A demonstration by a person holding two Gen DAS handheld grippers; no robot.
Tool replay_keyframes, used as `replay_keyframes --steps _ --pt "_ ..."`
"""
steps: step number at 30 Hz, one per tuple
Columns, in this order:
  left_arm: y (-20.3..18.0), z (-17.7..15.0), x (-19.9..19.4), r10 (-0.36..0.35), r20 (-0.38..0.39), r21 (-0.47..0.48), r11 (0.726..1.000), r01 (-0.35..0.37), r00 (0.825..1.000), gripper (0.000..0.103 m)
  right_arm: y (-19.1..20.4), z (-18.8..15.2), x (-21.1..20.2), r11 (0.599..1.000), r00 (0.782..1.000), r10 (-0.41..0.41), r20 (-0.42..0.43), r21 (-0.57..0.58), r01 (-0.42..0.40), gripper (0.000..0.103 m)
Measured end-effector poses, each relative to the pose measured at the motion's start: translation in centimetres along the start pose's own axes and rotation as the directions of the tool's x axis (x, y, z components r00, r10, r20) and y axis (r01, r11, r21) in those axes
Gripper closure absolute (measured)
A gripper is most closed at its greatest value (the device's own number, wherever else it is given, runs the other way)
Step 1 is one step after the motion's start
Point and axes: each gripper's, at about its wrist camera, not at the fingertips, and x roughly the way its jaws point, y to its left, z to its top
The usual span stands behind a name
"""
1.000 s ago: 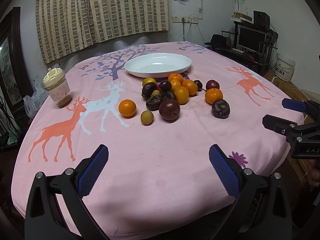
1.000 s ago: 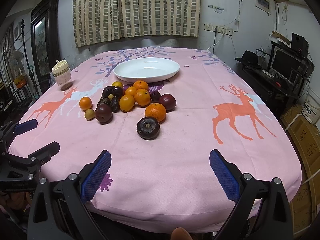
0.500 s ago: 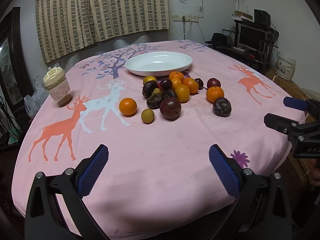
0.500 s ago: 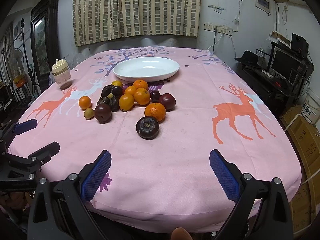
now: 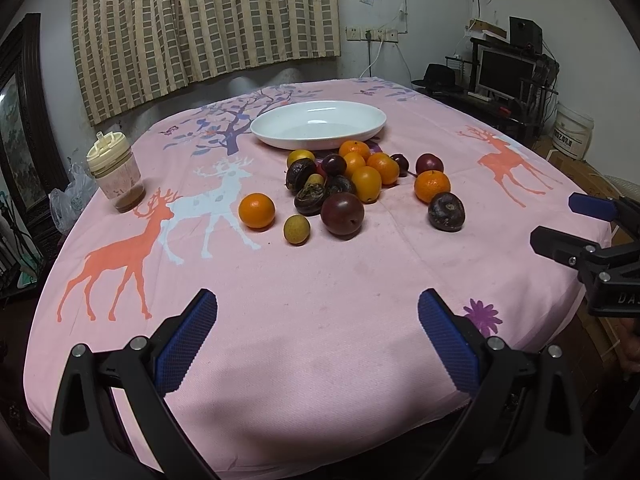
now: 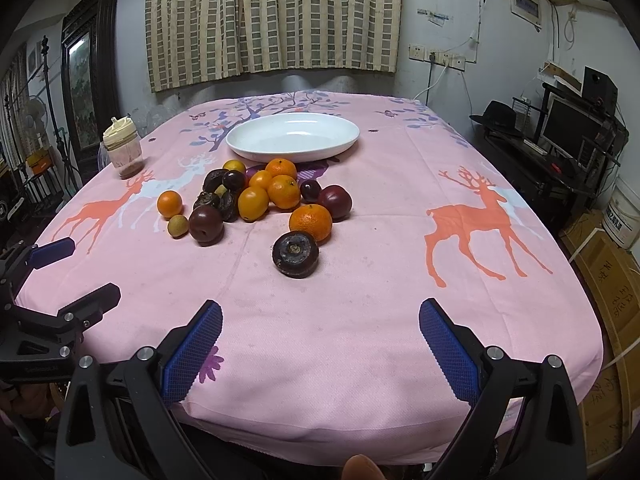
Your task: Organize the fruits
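A pile of fruit lies mid-table: several oranges, dark plums and wrinkled dark passion fruits, with a lone orange and a small yellow fruit at its left. The same pile shows in the right wrist view, with a passion fruit nearest. An empty white oval plate stands behind the pile. My left gripper is open and empty over the table's near edge. My right gripper is open and empty, to the left gripper's right.
A lidded plastic jar stands at the table's left side. The pink deer tablecloth covers the table. A desk with a monitor and boxes stands to the right; a dark framed mirror is at the left wall.
Both grippers have edged slightly forward toward the fruit, so the pile sits a little lower and larger in view. Both stay open and nothing was picked up.
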Motion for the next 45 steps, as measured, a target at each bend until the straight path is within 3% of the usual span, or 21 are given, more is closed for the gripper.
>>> replay_keyframes --steps 21,24,28,31,34,37,38,41,45 --pt "0.7 -0.3 3.1 -0.015 -0.084 -0.022 1.000 0.013 0.996 0.004 0.8 -0.3 1.7 0.999 1.000 -0.016 -0.011 -0.039 0.015 0.004" --pt "1.7 -0.3 4.0 -0.061 -0.104 -0.049 0.997 0.056 0.993 0.004 0.6 0.1 1.9 0.998 0.998 0.065 0.014 0.002 -0.065 0.004" --pt "3.6 -0.2 5.0 -0.092 -0.101 -0.080 0.993 0.084 0.991 0.004 -1.3 0.4 3.5 0.955 0.968 0.241 0.070 0.159 -0.250 0.004" --pt "4.9 0.0 5.2 -0.112 -0.063 -0.097 0.990 0.106 0.992 0.004 -1.0 1.0 5.5 0.944 0.961 0.276 0.014 0.182 -0.274 0.004" --pt "6.0 0.5 5.6 -0.157 -0.068 -0.102 0.983 0.150 0.985 0.004 0.1 2.0 6.6 0.977 0.984 0.179 -0.012 0.119 -0.177 0.004" --pt "6.8 0.9 6.0 -0.159 -0.077 -0.089 0.984 0.152 0.984 0.004 1.3 3.0 7.5 0.996 0.996 0.087 -0.018 0.038 -0.086 0.005" --pt "7.0 1.1 6.2 -0.159 -0.082 -0.086 0.985 0.152 0.984 0.004 1.3 3.2 7.9 0.997 0.997 0.070 -0.031 0.028 -0.069 0.012" --pt "7.7 1.7 6.9 -0.173 -0.090 -0.099 0.981 0.164 0.981 0.004 1.6 3.7 9.5 0.999 0.994 0.053 -0.094 0.009 -0.052 0.025" --pt "7.6 2.1 7.6 -0.198 -0.089 -0.095 0.977 0.190 0.976 0.004 2.0 3.5 11.1 0.998 0.985 0.059 -0.161 -0.003 -0.060 0.028"
